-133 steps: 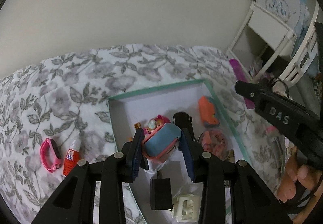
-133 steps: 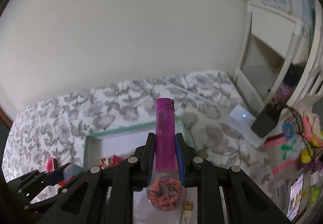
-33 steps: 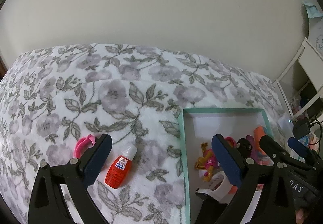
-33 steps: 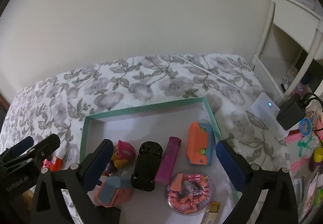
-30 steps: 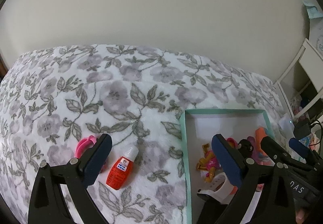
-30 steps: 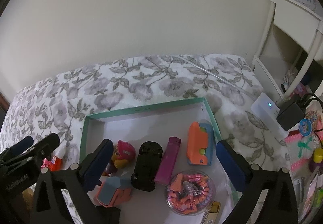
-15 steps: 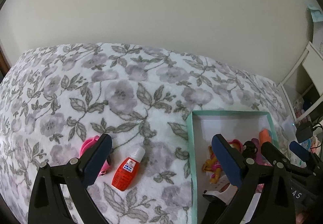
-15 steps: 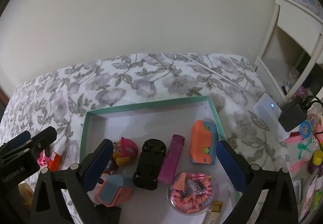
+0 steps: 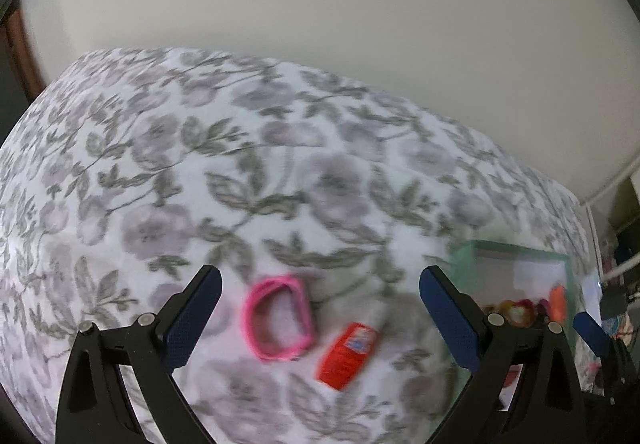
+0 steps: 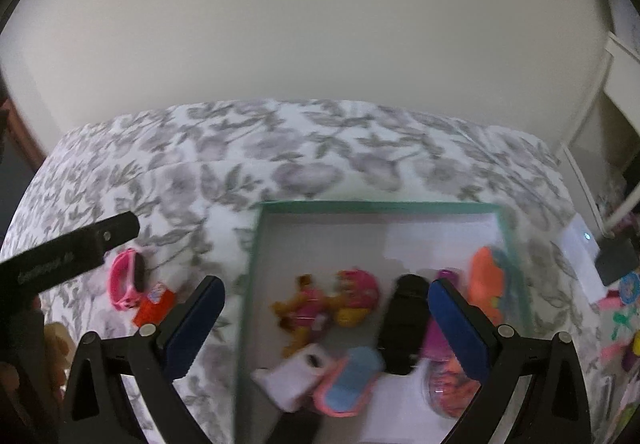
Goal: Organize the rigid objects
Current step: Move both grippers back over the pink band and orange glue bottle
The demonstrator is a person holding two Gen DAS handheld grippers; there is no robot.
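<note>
Left wrist view, and it's a blurred one: the left tool (image 9: 319, 314) hangs over the flowered bedspread (image 9: 248, 179) with its two blue-padded fingers spread wide and nothing between them. Framed in that gap lie a pink band (image 9: 278, 318) and, just beside it on the right, a small red bottle (image 9: 347, 355) on its side — both out on the bedspread, not in the box. The green-rimmed box (image 9: 516, 248) sits off to the right edge of this view. Over to the right wrist view: the right tool (image 10: 325, 324) is also wide apart and empty, poised over the box (image 10: 376, 207). Inside it — a pink and yellow toy figure (image 10: 320, 306), a black toy car (image 10: 403, 328), a purple lighter (image 10: 434, 336) tight against the car, an orange case (image 10: 486, 290) by the right wall, a white piece (image 10: 294, 378) and a pink-and-blue case (image 10: 349, 380) at the near end, and a clear round tub of orange bits (image 10: 450, 390), partly hidden by the tool's finger. The band (image 10: 125, 279) and bottle (image 10: 155, 302) sit left of the box, under the dark finger of the left tool (image 10: 76, 250).
</note>
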